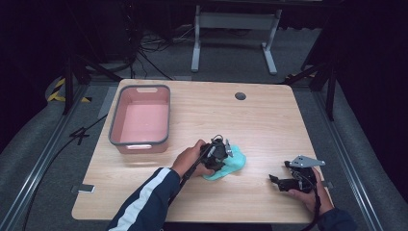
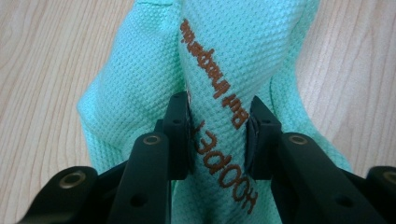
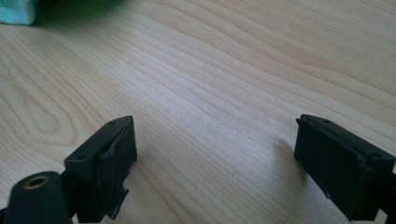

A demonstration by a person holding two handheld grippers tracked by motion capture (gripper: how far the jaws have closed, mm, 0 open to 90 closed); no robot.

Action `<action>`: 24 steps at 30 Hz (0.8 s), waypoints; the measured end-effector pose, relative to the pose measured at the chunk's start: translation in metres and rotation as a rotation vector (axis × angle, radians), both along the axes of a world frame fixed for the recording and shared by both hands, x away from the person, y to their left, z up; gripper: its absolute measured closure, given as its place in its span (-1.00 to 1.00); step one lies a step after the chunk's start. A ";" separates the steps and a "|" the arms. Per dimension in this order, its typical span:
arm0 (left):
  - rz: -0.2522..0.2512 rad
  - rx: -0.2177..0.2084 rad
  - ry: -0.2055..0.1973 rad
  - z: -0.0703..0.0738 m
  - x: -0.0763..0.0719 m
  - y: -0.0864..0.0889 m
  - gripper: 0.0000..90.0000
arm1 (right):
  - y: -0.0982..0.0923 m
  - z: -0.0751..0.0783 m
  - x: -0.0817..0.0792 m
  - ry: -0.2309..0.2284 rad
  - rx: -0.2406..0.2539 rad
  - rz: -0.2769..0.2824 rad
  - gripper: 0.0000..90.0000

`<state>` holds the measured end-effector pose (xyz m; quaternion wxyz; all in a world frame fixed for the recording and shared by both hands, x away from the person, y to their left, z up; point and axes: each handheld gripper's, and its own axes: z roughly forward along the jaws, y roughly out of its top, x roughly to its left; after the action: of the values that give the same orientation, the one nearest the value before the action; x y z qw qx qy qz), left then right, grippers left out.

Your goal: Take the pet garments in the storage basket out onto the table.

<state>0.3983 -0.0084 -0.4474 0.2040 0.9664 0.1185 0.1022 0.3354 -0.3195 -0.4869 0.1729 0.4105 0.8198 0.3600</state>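
A: From the high view, where is the cloth?

B: On the tabletop, right of the pink bin, under the left gripper.

A: Left gripper view?

B: Its fingers pinch a raised fold running lengthwise away from them.

A: Right gripper view?

B: The right gripper is spread, empty, farther off; the cloth sits at top left.

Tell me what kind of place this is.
Probably a lab or studio set up for recording: a wooden table ringed by dark curtains, cables on the grey floor, and metal rails alongside it.
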 end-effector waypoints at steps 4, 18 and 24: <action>0.006 0.000 0.003 0.003 -0.001 -0.001 0.39 | 0.000 0.000 0.000 0.000 0.000 0.000 -0.70; 0.057 -0.104 -0.026 0.031 -0.004 0.022 -0.26 | 0.000 0.000 0.000 0.001 0.001 0.000 -0.70; 0.060 -0.148 -0.055 0.045 -0.009 0.031 -0.38 | 0.000 0.000 0.000 0.001 0.001 0.000 -0.70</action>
<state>0.3897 0.0226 -0.4029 0.2751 0.9415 0.1489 0.1255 0.3354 -0.3195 -0.4868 0.1722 0.4107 0.8197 0.3604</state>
